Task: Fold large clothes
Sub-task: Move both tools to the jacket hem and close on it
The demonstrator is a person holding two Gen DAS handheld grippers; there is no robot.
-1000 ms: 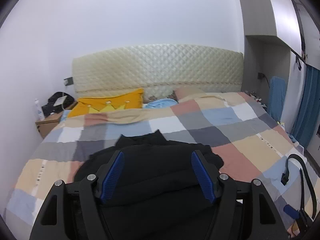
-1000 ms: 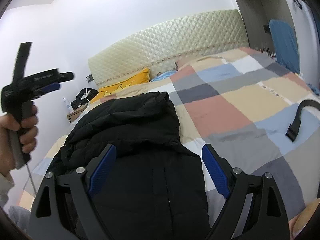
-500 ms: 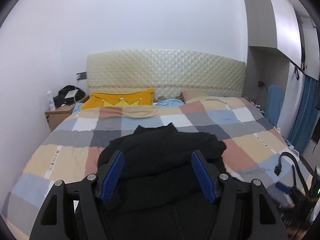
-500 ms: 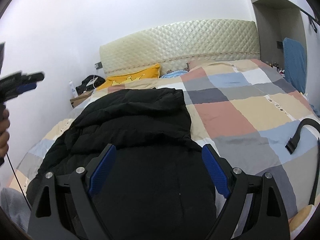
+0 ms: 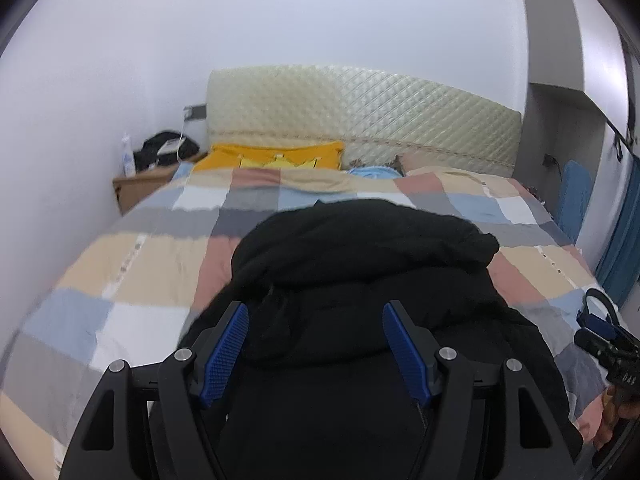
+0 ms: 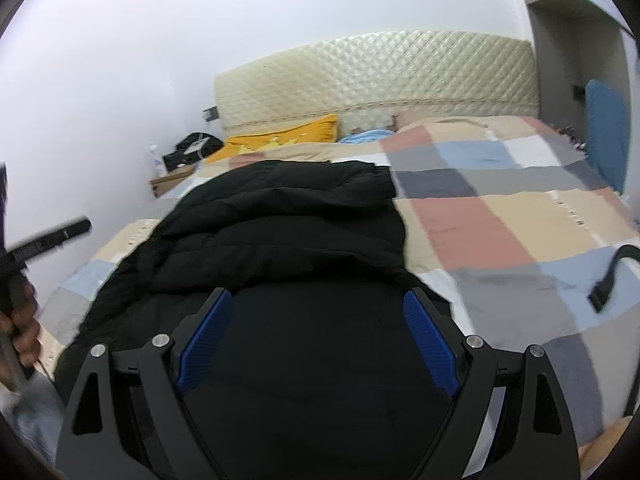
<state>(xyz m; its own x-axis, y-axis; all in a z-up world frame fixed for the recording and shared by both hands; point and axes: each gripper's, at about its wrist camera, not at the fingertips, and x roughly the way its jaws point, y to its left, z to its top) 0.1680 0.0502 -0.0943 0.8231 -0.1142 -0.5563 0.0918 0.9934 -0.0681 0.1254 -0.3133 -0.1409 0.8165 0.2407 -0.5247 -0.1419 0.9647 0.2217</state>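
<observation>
- Lettering reading "DAS" shows in white on the black body of the right gripper (image 5: 612, 354), seen at the right edge of the left wrist view; nothing else there can be read.
- Left wrist view: the left gripper (image 5: 316, 346) has its blue-padded fingers (image 5: 224, 350) spread wide and holding nothing. Beneath and ahead of them lies the black padded jacket (image 5: 360, 264), puffy and bunched, on the checked quilt (image 5: 160, 272) of the bed. Its far rounded end points toward the quilted headboard (image 5: 360, 116). A yellow pillow (image 5: 272, 156) lies against the headboard, beyond the jacket.
- Right wrist view: the right gripper (image 6: 316, 336) likewise has its fingers (image 6: 430, 344) wide apart, empty, over the jacket's (image 6: 288, 220) smooth near part. The jacket stretches toward the headboard (image 6: 380, 76), stitched in horizontal puffed bands. A black strap (image 6: 608, 276) lies on the quilt (image 6: 480, 220), right of the jacket. The left gripper (image 6: 44, 240) shows blurred at the left edge, its printing unreadable.
</observation>
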